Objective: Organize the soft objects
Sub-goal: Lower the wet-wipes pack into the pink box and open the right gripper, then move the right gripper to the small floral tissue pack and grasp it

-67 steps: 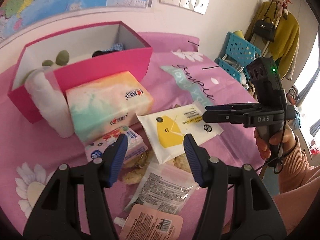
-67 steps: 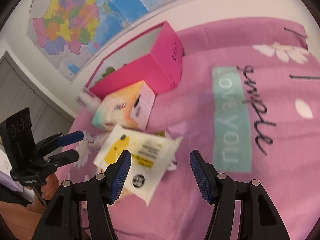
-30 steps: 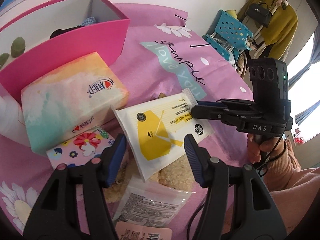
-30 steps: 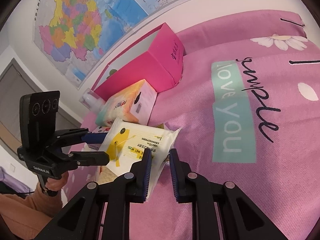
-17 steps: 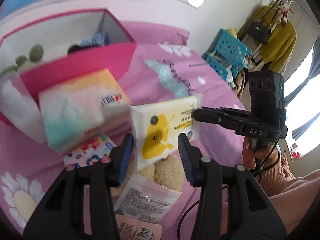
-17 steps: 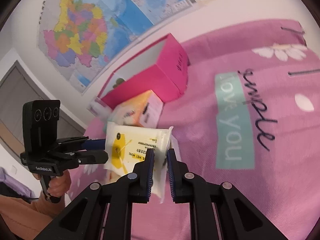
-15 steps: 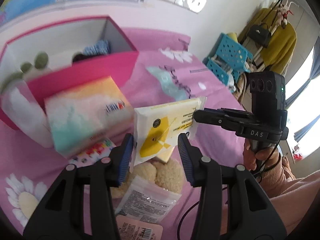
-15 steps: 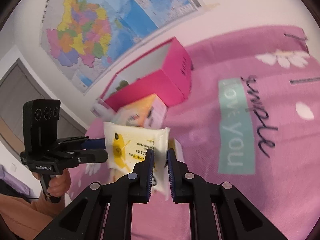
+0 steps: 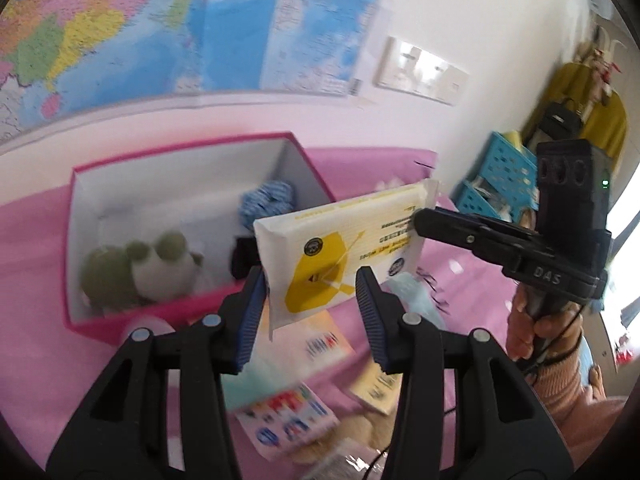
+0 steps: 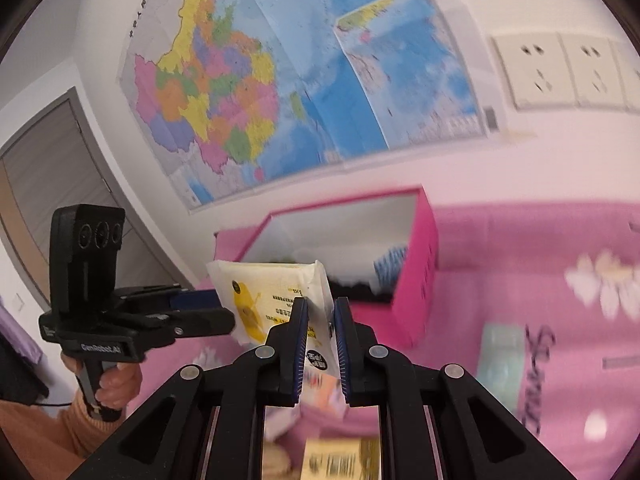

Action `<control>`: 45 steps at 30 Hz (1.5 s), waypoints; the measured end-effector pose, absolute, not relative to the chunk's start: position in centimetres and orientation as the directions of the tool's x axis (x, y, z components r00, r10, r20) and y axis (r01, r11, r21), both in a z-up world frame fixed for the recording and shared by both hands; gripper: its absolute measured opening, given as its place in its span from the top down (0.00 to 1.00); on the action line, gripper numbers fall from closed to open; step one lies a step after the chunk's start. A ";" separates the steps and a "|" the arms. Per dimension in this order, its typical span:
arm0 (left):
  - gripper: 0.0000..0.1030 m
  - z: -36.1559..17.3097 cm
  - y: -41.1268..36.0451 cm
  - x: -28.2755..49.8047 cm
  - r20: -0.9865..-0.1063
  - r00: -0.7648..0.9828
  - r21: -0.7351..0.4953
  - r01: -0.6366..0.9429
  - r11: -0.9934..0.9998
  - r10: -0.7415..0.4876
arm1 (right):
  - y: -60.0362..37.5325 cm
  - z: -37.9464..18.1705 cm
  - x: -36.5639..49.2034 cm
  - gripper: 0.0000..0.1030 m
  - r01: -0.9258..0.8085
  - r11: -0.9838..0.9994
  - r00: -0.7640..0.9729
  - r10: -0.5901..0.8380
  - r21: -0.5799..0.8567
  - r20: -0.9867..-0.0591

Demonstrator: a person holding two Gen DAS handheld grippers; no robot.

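**Wet wipes up off the bed, bound for the pink box**

Nearest, right gripper (image 10: 321,308): clamped tight on the right end of the wet-wipes pack (image 10: 264,288), pads almost together with only the thin sealed edge between. Next, left gripper (image 9: 310,284): just been closing, with the pack's other end between the jaws. Impossible to tell whether those pads actually press on it.

Lay flat on the pink bedspread (image 9: 40,240) a second ago, among the other packets. Now hangs in mid-air on edge, yellow print towards the left wrist camera, lifted well clear of the small flowered tissue pack (image 9: 288,416) below.

Just beyond, the open pink box (image 9: 180,150), viewed from higher than before, so straight down into it. Already holds a green plush toy (image 9: 140,268) at the left and something blue and knitted (image 9: 268,196) at the right rear, with bare white floor between.

By judgement: pick-up done, carry under way, drop into the box not yet made. Probably needs a little more travel past the front wall, then both grips released together. Could tip or snag on the rim if one end is let go early.

Farthest back, wall map (image 10: 240,80)
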State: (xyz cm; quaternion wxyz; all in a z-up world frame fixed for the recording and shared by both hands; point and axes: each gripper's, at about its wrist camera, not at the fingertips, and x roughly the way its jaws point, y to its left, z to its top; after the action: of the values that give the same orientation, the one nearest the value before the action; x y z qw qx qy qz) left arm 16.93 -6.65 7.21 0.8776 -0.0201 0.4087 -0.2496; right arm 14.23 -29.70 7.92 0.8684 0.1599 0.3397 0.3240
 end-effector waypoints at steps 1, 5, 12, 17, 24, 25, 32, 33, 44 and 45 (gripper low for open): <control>0.53 7.2 -6.5 17.7 -0.713 0.543 -0.239 0.407 0.882 -0.444 | -29.4 8.2 15.1 0.87 -0.456 0.737 0.558 0.673 0.499 -0.485; 0.53 6.5 -6.1 20.7 -0.741 0.540 -0.227 0.356 0.906 -0.398 | -28.1 8.5 18.1 0.87 -0.452 0.744 0.551 0.667 0.493 -0.501; 0.53 5.1 -6.1 24.3 -0.789 0.509 -0.217 0.291 0.932 -0.343 | -26.2 6.8 22.9 0.87 -0.409 0.772 0.529 0.635 0.487 -0.563; 0.53 4.0 -6.3 26.2 -0.817 0.486 -0.210 0.248 0.946 -0.309 | -25.9 5.2 25.0 0.86 -0.361 0.797 0.524 0.603 0.485 -0.601; 0.53 4.6 -6.4 24.7 -0.791 0.532 -0.181 0.267 0.947 -0.301 | -26.0 4.7 25.2 0.77 -0.318 0.834 0.565 0.549 0.452 -0.616; 0.53 4.8 -6.5 24.2 -0.783 0.540 -0.175 0.283 0.943 -0.308 | -26.2 4.7 24.7 0.77 -0.322 0.836 0.572 0.546 0.444 -0.612; 0.53 6.5 -6.7 19.2 -0.718 0.595 -0.136 0.389 0.911 -0.362 | -27.2 5.4 21.9 0.74 -0.366 0.818 0.569 0.574 0.444 -0.589; 0.52 6.7 -6.7 18.4 -0.707 0.600 -0.136 0.404 0.905 -0.374 | -27.4 5.5 21.3 0.73 -0.378 0.811 0.566 0.584 0.446 -0.582; 0.51 6.2 -5.4 10.3 -0.669 0.585 -0.161 0.490 0.857 -0.459 | -28.8 6.1 14.4 0.63 -0.469 0.722 0.486 0.692 0.509 -0.534; 0.51 6.0 -5.3 9.8 -0.670 0.581 -0.167 0.488 0.856 -0.462 | -28.7 6.0 13.9 0.60 -0.474 0.716 0.476 0.698 0.512 -0.535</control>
State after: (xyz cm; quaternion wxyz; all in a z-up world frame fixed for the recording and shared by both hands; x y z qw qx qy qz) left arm 9.83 -5.33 6.00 0.8890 0.0175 0.3714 -0.2673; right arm 13.93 -28.74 6.01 0.8462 0.1486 0.3769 0.3461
